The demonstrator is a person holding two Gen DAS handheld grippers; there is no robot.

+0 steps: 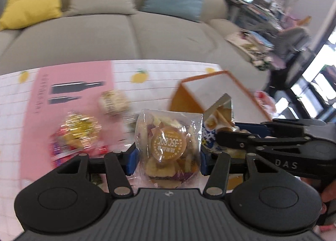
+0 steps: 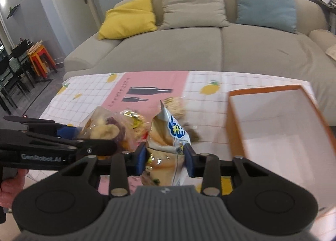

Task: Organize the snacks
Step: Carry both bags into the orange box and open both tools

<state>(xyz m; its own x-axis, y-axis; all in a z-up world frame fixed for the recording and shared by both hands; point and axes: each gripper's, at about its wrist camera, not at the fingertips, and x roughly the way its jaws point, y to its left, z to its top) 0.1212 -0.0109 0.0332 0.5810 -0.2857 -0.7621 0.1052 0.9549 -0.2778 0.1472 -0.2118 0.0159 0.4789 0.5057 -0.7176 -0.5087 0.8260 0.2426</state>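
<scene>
Both snack packs are up off the table right now. The clear bag of dried fruit chips (image 1: 168,148) with the round orange sticker sits pinched between the blue pads of the left gripper (image 1: 168,156), squeezed on both sides. Just beside it, the silver pouch with the blue logo (image 2: 168,135) is clamped in the right gripper (image 2: 166,156), its torn top edge sticking up; those jaws are closing tighter on it, pouch crumpled between them. The two grippers are side by side, nearly touching, each visible in the other's camera. Off to the right stands an orange box with a white inside (image 2: 273,127), tilted in view and open on top. Under everything is the tablecloth (image 2: 199,85), white grid with lemons and a pink panel showing bottles. A gold-wrapped snack (image 1: 79,127) and a pale packet (image 1: 113,102) lie on it, blurry. Behind is a beige sofa (image 2: 189,51) with yellow, beige and blue cushions.
</scene>
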